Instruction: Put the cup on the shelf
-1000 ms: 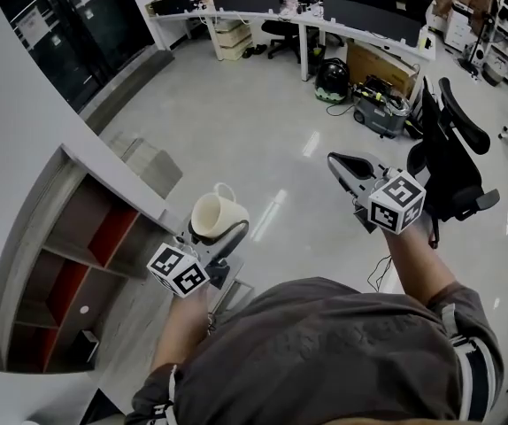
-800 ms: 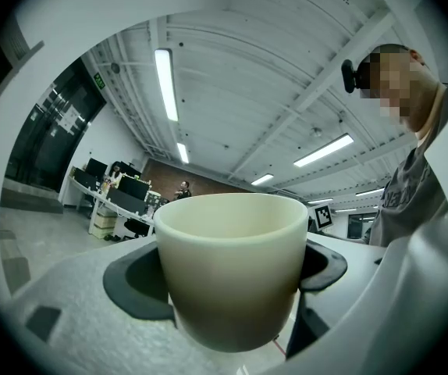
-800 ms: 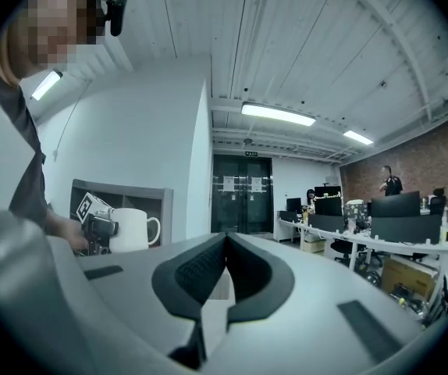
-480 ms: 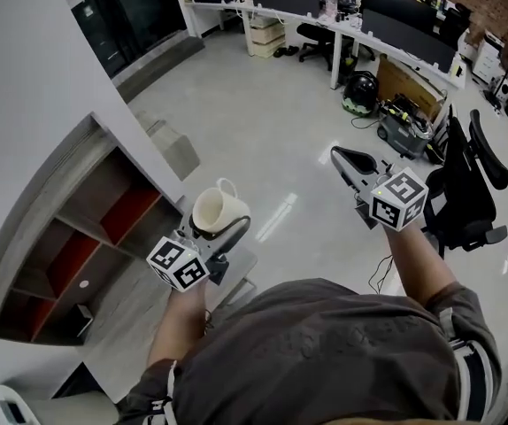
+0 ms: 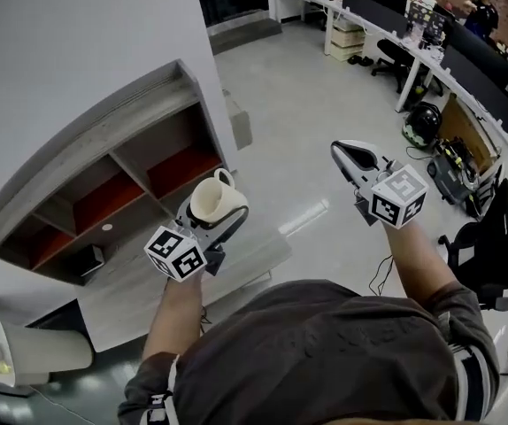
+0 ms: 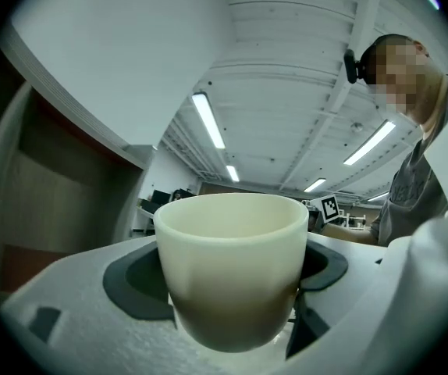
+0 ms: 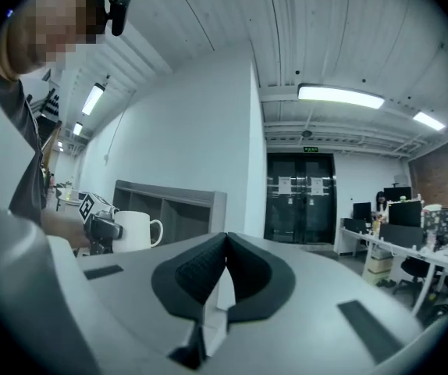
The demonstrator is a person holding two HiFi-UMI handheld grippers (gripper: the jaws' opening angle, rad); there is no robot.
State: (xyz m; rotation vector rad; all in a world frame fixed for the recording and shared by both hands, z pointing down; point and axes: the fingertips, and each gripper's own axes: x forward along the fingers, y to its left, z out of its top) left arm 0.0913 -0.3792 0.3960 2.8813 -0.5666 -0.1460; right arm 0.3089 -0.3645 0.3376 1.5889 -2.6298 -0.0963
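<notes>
Grips a smooth, cream, empty cup (image 5: 216, 204) in left gripper (image 5: 219, 226); shuts right gripper (image 5: 347, 152) on nothing, beside boxy grey shelf (image 5: 86, 133).

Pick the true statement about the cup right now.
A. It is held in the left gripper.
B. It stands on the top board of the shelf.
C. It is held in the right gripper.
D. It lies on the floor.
A: the left gripper has its jaws shut on the cup, held up beside the shelf, while the right gripper is shut on nothing.
</notes>
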